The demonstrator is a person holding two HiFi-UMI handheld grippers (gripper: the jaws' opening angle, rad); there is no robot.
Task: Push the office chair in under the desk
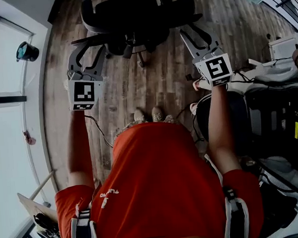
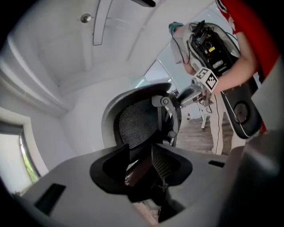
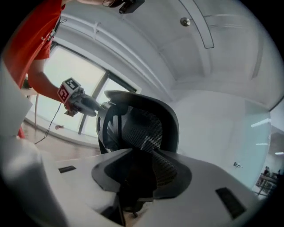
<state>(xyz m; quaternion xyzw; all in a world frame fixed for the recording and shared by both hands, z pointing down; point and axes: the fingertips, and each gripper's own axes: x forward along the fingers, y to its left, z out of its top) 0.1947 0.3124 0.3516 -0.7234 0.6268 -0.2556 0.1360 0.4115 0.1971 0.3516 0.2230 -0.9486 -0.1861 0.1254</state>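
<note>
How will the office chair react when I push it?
It likely rolls easily: the office chair stands on a pedestal base over smooth wood floor. Pushed off-centre, it may swivel. Its mesh back probably flexes under a push.

Left hand-held gripper (image 2: pixel 141 159) jaws apart; office chair (image 2: pixel 137 122) mesh back ahead.

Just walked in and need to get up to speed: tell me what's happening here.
A person in a red shirt holds a gripper in each hand and reaches toward a black office chair on the wood floor. The left gripper is at one side of the backrest and the right gripper at the other. Both have their jaws apart and clamp nothing. Whether they touch the chair is hard to tell. The chair stands out in the open, not yet pushed in.
</note>
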